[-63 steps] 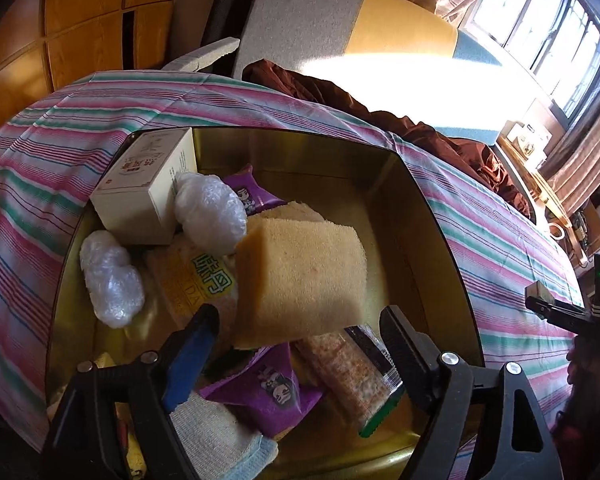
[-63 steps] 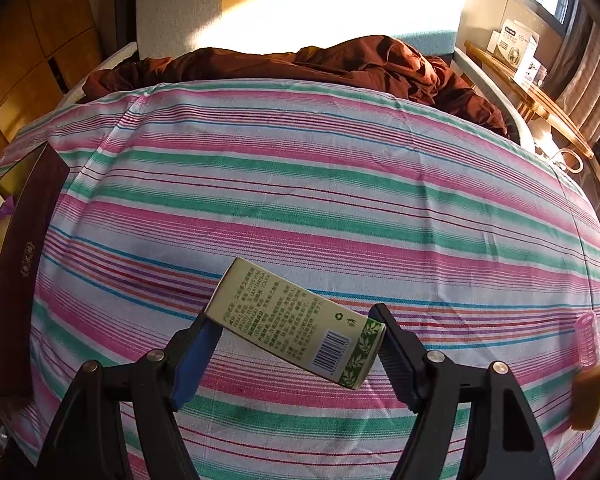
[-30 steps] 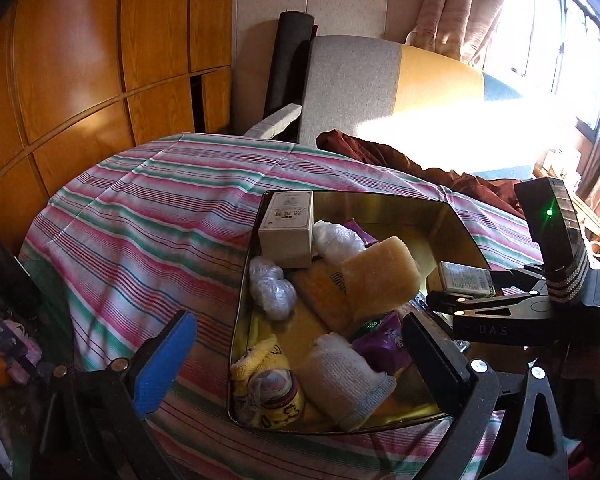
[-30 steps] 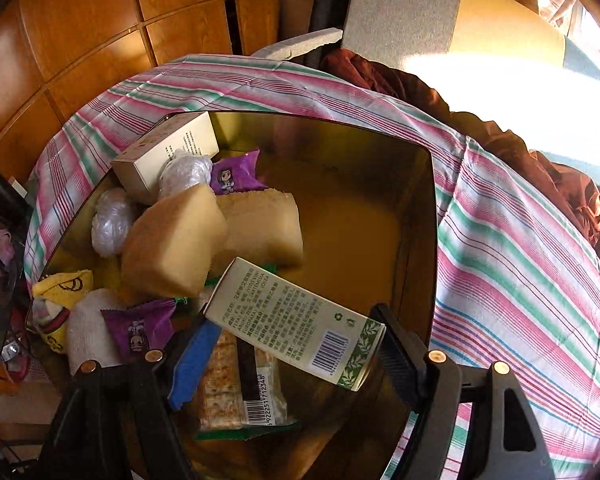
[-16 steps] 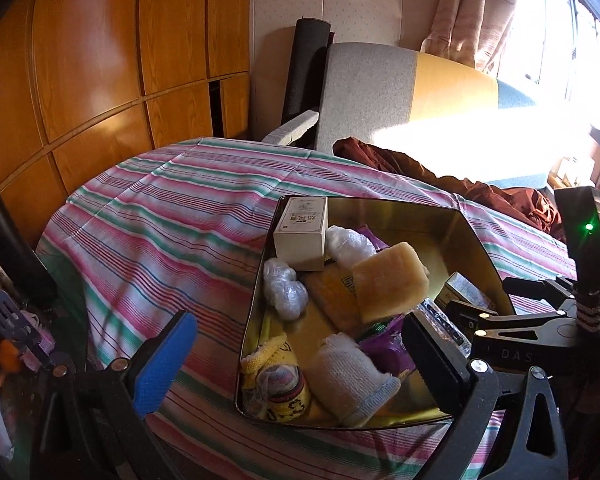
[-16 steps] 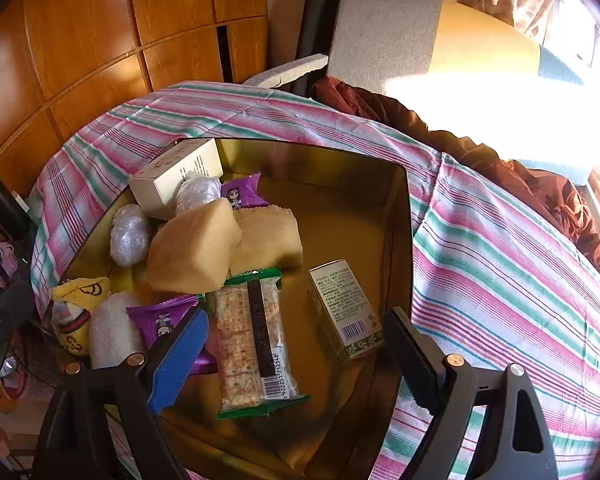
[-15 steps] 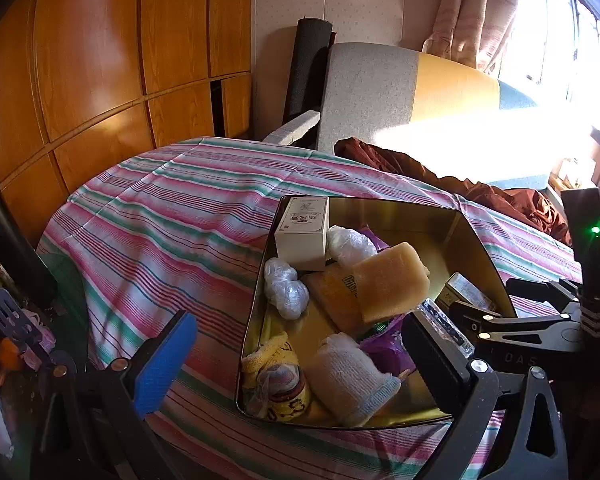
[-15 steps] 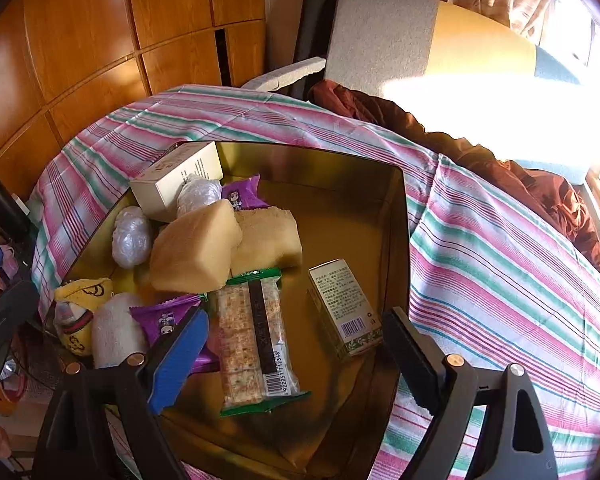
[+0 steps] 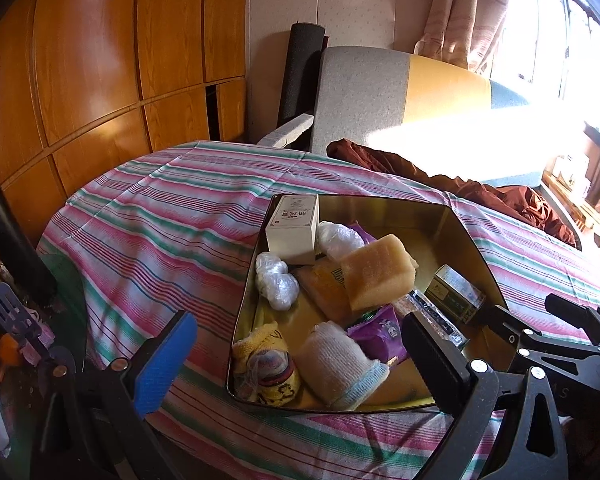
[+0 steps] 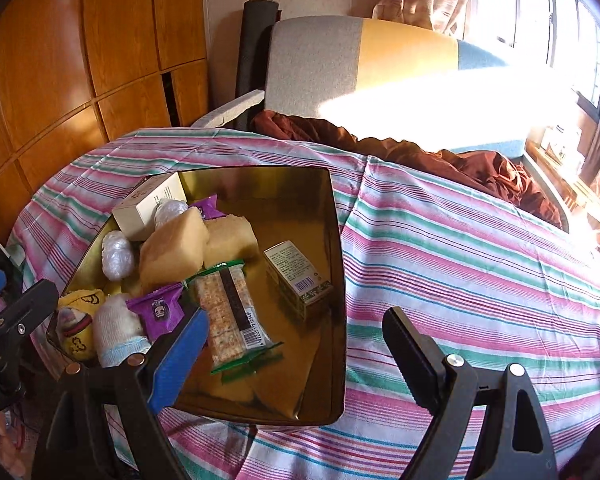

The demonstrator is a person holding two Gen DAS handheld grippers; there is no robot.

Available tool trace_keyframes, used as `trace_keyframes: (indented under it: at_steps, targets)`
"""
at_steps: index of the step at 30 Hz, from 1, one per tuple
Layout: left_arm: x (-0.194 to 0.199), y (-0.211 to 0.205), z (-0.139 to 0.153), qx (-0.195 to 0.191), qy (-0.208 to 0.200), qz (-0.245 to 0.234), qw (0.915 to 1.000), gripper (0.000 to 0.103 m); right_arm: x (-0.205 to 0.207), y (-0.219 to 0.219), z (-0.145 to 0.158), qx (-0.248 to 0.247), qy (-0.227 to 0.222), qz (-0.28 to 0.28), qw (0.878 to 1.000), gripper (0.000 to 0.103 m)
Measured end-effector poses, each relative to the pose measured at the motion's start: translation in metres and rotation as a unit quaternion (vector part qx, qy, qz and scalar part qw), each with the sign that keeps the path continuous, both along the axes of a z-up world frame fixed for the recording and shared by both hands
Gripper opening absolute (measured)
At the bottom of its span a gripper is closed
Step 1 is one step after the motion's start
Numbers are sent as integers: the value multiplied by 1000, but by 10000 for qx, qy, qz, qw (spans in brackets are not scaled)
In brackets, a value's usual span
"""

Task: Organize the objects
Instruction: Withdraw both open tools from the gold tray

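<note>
A gold tin tray (image 9: 456, 216) (image 10: 338, 240) on the striped table holds several items: a white box (image 9: 294, 228), yellow sponges (image 9: 376, 274) (image 10: 172, 250), a cracker pack (image 10: 230, 312), purple snack packets (image 10: 158, 312), rolled socks (image 9: 334, 364) and a small green box (image 10: 298, 278) (image 9: 454, 294) lying near its right wall. My left gripper (image 9: 296, 356) is open and empty, above the tray's near edge. My right gripper (image 10: 296, 344) is open and empty, over the tray's near right corner.
The striped cloth (image 10: 460, 264) covers the table to the right of the tray. A grey and yellow chair (image 10: 360, 64) with brown fabric (image 10: 480, 168) stands behind. A black cylinder (image 9: 8, 244) and clutter sit off the left table edge.
My right gripper carried the green box over the tray, opened and left it lying inside, then drew back. My left gripper pulled back from the tray, open.
</note>
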State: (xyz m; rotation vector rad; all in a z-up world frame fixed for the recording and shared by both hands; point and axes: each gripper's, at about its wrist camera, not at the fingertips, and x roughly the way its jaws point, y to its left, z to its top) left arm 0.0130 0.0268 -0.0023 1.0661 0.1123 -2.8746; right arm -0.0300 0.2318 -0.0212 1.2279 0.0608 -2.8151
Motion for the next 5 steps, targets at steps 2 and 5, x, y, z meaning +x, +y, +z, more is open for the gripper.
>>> trace_keyframes:
  at_steps: [2,5]
  targets:
    - [3,2,1,-23,91,-5,10000,102,4,0,1,14,42,-27,10000,90]
    - [5,4,3,-30,135,-10,9999,102,6,-1,2,17,83,-39,10000,90]
